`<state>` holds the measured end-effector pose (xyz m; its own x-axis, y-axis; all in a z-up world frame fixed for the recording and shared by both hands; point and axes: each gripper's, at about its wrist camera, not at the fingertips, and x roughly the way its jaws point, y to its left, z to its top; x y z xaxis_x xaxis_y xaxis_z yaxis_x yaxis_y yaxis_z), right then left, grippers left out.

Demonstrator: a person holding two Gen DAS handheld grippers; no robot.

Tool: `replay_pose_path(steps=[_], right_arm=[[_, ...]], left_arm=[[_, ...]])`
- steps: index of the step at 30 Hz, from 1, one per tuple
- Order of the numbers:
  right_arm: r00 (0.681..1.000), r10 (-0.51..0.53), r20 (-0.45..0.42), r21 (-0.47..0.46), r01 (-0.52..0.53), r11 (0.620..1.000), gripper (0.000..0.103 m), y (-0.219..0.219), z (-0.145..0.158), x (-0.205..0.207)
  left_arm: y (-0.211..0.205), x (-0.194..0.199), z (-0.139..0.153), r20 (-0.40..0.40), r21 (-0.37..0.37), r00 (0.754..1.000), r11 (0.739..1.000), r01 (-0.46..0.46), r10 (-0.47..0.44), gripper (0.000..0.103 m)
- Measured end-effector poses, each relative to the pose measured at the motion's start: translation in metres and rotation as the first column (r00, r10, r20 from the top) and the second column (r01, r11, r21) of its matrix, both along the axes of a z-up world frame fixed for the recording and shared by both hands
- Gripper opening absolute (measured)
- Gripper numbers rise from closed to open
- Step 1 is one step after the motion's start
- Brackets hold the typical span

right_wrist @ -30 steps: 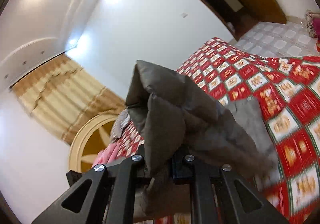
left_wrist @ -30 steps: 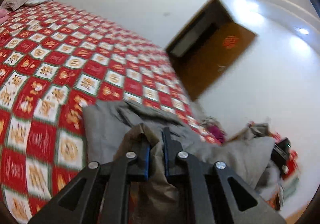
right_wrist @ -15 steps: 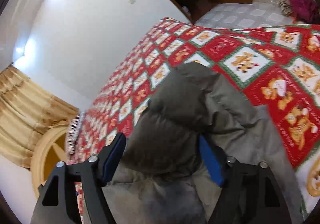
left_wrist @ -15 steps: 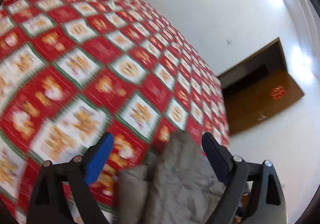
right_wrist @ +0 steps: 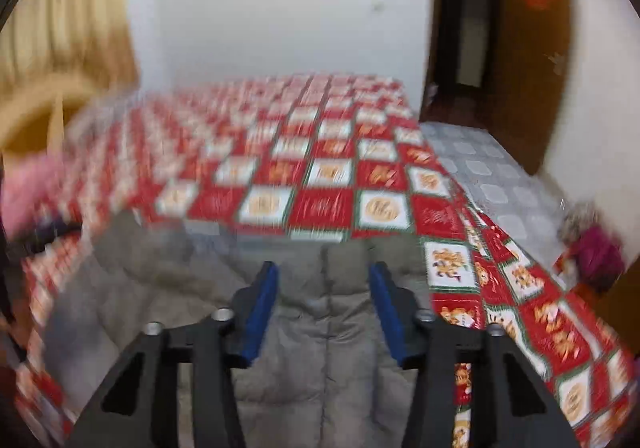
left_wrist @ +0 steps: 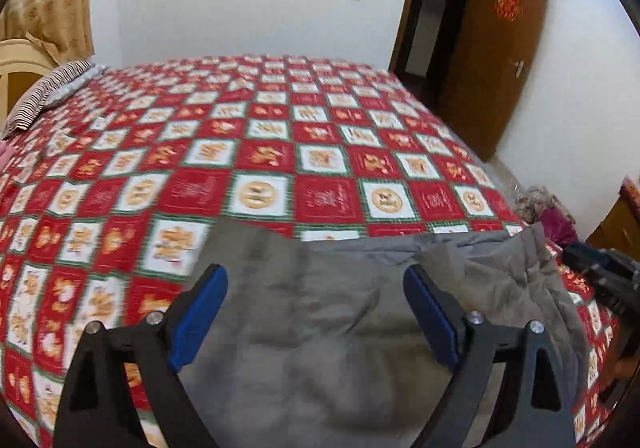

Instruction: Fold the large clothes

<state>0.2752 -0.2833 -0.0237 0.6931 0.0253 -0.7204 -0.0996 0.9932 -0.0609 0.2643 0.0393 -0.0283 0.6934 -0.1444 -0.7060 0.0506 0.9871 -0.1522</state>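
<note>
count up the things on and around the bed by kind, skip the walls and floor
grey padded jacket: 1
red patterned bedspread: 1
striped pillow: 1
brown door: 1
yellow curtain: 1
heap of clothes on the floor: 1
gripper: 2, left gripper and right gripper
total: 8

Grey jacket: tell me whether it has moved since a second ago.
Yes. The grey jacket was bunched and lifted in both claws, hiding part of the wall. Now it lies spread on the red checked bedspread, below that wall, released.
</note>
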Motion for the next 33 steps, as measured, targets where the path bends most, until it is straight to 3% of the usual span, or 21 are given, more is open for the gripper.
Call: replay_pose_path(steps=[3, 6, 8, 9, 11, 13, 15, 17, 20, 22, 24, 25, 27, 28, 31, 33], right_arm=[[1.0, -0.011, -0.027, -0.03, 0.011, 0.999, 0.035, 0.003, -0.033, 0.035], [0.996, -0.073, -0.05, -0.067, 0.07, 0.995, 0.034, -0.017, -0.076, 0.056], [0.984, -0.162, -0.078, -0.066, 0.157, 0.985, 0.034, -0.043, -0.103, 0.061], [0.978, -0.192, -0.081, 0.0, 0.192, 0.981, 0.035, -0.058, -0.112, 0.061], [0.956, -0.286, -0.066, 0.16, 0.293, 0.943, 0.035, -0.086, -0.114, 0.05], [0.923, -0.381, -0.052, 0.224, 0.382, 0.896, 0.035, -0.103, -0.121, 0.04], [0.901, -0.429, -0.059, 0.273, 0.428, 0.861, 0.031, -0.116, -0.127, 0.035], [0.9, -0.431, -0.064, 0.228, 0.433, 0.872, 0.031, -0.112, -0.126, 0.039], [0.897, -0.439, -0.047, 0.143, 0.441, 0.886, 0.031, -0.099, -0.124, 0.043], [0.899, -0.433, -0.06, 0.101, 0.437, 0.894, 0.031, -0.093, -0.124, 0.049], [0.91, -0.403, -0.099, -0.001, 0.405, 0.915, 0.029, -0.086, -0.111, 0.05], [0.917, -0.397, -0.048, -0.024, 0.396, 0.918, 0.023, -0.083, -0.095, 0.04], [0.933, -0.341, 0.114, -0.019, 0.345, 0.938, 0.023, -0.066, -0.05, 0.004], [0.947, -0.291, 0.139, -0.019, 0.296, 0.955, 0.023, -0.053, -0.033, -0.01], [0.987, -0.137, 0.086, 0.05, 0.133, 0.99, 0.023, -0.008, -0.014, -0.035], [0.997, -0.049, 0.052, 0.123, 0.042, 0.992, 0.023, 0.023, -0.015, -0.045]], left_arm=[[-0.012, 0.027, -0.025, -0.039, 0.068, 0.996, 0.995, -0.071, 0.074, 0.092], [0.013, 0.037, -0.067, -0.064, 0.209, 0.976, 0.959, -0.191, 0.208, 0.089], [0.039, 0.034, -0.093, -0.12, 0.157, 0.964, 0.963, -0.217, 0.237, 0.093], [0.062, 0.026, -0.105, -0.147, 0.048, 0.957, 0.968, -0.247, 0.252, 0.095], [0.095, 0.011, -0.117, -0.155, -0.07, 0.94, 0.946, -0.316, 0.303, 0.102], [0.112, -0.004, -0.12, -0.126, -0.149, 0.937, 0.928, -0.343, 0.326, 0.102], [0.11, -0.008, -0.12, -0.099, -0.124, 0.934, 0.927, -0.355, 0.345, 0.102], [0.103, -0.002, -0.12, -0.101, -0.069, 0.93, 0.93, -0.361, 0.353, 0.103], [0.104, 0.0, -0.12, -0.101, -0.079, 0.93, 0.929, -0.362, 0.354, 0.103], [0.105, 0.002, -0.119, -0.13, -0.096, 0.937, 0.937, -0.336, 0.323, 0.103], [0.111, -0.004, -0.104, -0.176, -0.12, 0.948, 0.95, -0.287, 0.264, 0.096], [0.115, -0.015, -0.091, -0.158, -0.145, 0.956, 0.951, -0.272, 0.249, 0.094], [0.13, -0.049, -0.054, -0.051, -0.185, 0.967, 0.949, -0.254, 0.249, 0.099], [0.133, -0.058, -0.046, -0.033, -0.177, 0.966, 0.95, -0.258, 0.257, 0.103], [0.141, -0.089, -0.029, -0.003, -0.141, 0.969, 0.96, -0.243, 0.245, 0.103], [0.143, -0.108, -0.03, 0.008, -0.148, 0.972, 0.961, -0.232, 0.236, 0.103]])
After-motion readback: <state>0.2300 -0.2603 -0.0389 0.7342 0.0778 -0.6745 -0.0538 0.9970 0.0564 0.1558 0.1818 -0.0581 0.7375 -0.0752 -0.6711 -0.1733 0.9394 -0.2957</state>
